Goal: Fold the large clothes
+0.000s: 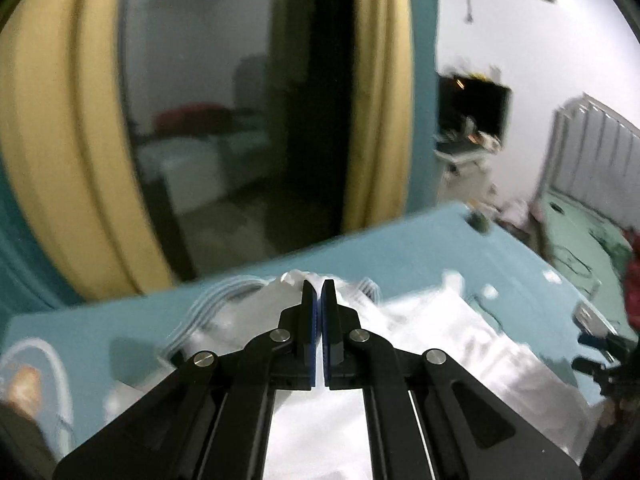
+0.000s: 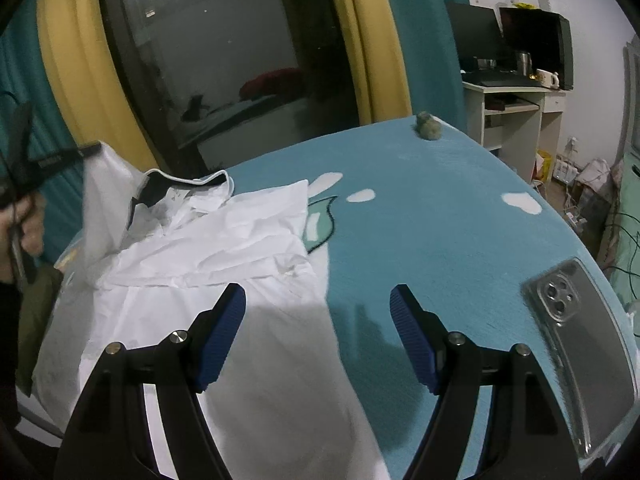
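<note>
Pressed together at the jaws of the left gripper (image 1: 319,284), with a thin pinch of the white shirt (image 2: 240,232) caught between the blue pads near their tips; gripped that narrowly, most likely, so as to raise one layer alone and leave the rest down. Spread wide at the jaws of the right gripper (image 2: 318,294), with nothing between them, poised low over the near right edge of the cloth, probably kept ready either to pin that edge or to take a second corner. Seen from the right wrist: held up at the far left by the hand (image 2: 28,220) behind the closed jaws, a flap of cloth near the collar end, hanging as a blurred sheet above the body of the garment, apparently for carrying across into a fold. Otherwise lying flat and creased on the left half of the tabletop (image 2: 440,220), collar toward the window, lower part running under the open jaws. Covered with a blue blanket, likely for a soft surface with some grip. Set well apart on the right, out of the cloth's way: a phone (image 2: 580,320) in a clear case. Farther off, near the far edge, a small grey-green lump (image 2: 429,126), too small to identify. Judged as early in the fold: no tidy crease laid yet.
</note>
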